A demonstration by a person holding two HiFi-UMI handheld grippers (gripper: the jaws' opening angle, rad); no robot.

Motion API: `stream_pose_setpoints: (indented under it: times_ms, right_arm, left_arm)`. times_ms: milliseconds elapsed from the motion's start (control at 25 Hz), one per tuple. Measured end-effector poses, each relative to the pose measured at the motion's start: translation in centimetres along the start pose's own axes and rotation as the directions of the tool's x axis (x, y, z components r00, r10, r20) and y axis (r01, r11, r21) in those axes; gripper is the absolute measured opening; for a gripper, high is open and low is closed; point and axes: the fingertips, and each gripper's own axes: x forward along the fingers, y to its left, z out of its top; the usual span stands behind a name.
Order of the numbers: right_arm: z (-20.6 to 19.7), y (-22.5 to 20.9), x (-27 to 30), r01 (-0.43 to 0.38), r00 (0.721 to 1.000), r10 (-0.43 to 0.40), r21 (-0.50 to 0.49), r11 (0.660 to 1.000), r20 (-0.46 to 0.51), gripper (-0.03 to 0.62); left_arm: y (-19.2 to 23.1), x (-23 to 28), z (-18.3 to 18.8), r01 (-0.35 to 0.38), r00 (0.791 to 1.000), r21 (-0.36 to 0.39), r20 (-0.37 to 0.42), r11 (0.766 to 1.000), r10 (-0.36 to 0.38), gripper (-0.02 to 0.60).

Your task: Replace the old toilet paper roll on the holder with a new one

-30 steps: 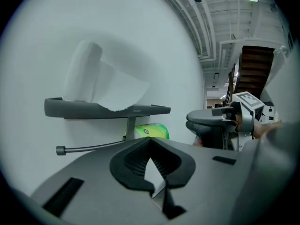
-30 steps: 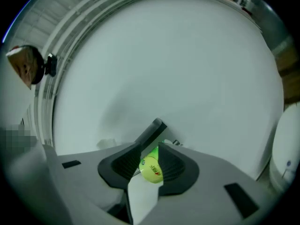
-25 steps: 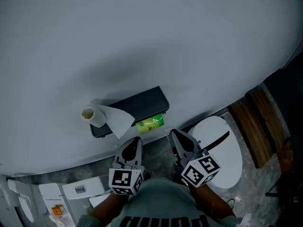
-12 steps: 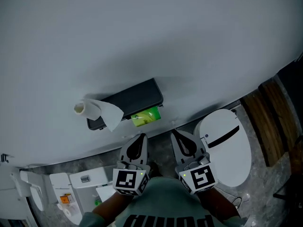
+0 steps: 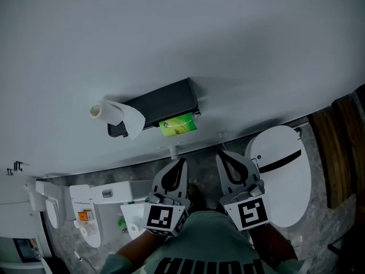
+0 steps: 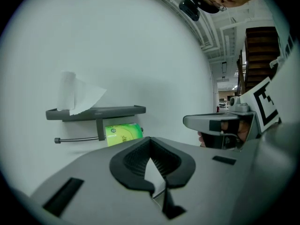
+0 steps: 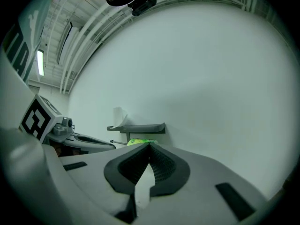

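Note:
A dark wall holder [image 5: 165,103] carries a white toilet paper roll [image 5: 109,112] standing on its left end, a loose sheet hanging off it. A green-wrapped roll [image 5: 179,124] sits on the bar under the shelf. The left gripper view shows the white roll [image 6: 68,90], the shelf [image 6: 96,111] and the green roll [image 6: 123,133] ahead. My left gripper [image 5: 182,161] and right gripper [image 5: 220,153] are side by side below the holder, both shut and empty, clear of it. The right gripper view shows the holder [image 7: 138,127] beyond its shut tips [image 7: 149,144].
A white toilet [image 5: 282,167] with its lid down stands at the right, with wooden boards [image 5: 342,147] beyond it. White fixtures and a small box [image 5: 85,216] lie on the grey floor at the lower left. The wall around the holder is plain white.
Both grippers have slid a little to the right in the head view, and the holder now sits higher in it, farther from their tips. The right gripper has rolled more upright. Both stay shut.

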Motion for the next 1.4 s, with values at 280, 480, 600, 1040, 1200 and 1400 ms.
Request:
stream_pose_setpoints:
  times_ms: [280, 480, 600, 1040, 1200, 1400]
  right_arm:
    - [-1.0, 0.1, -1.2, 0.009, 0.999, -0.009, 0.02, 1.0, -0.033, 0.009]
    - [-1.9, 1.4, -1.6, 0.01, 0.999, -0.011, -0.015, 1.0, -0.05, 0.011]
    - [-2.6, 3.4, -2.2, -0.002, 0.998, -0.002, -0.07, 0.998, -0.064, 0.011]
    - [-2.4, 15.8, -9.3, 0.085, 0.993, -0.092, -0.098, 0.992, -0.074, 0.009]
    - [-2.1, 19.7, -11.8, 0.11, 0.989, -0.12, -0.116, 0.987, -0.084, 0.011]
    - [-1.6, 22.8, -14.5, 0.111, 0.988, -0.127, -0.161, 0.981, -0.092, 0.011]
  left_arm:
    - [0.4, -1.8, -0.7, -0.041, 0.999, 0.008, -0.011, 0.999, 0.041, 0.005]
    - [0.5, -3.5, -1.9, -0.04, 0.999, -0.011, 0.005, 0.999, 0.041, 0.005]
    - [1.3, -5.9, -3.0, -0.06, 0.998, -0.036, 0.017, 0.998, 0.06, 0.005]
    - [3.8, -20.9, -6.1, -0.045, 0.991, -0.106, 0.124, 0.993, 0.058, 0.004]
    - [3.7, -25.0, -6.9, -0.014, 0.987, -0.134, 0.155, 0.991, 0.035, 0.005]
    - [3.4, -28.4, -6.6, -0.015, 0.98, -0.144, 0.193, 0.989, 0.043, 0.005]
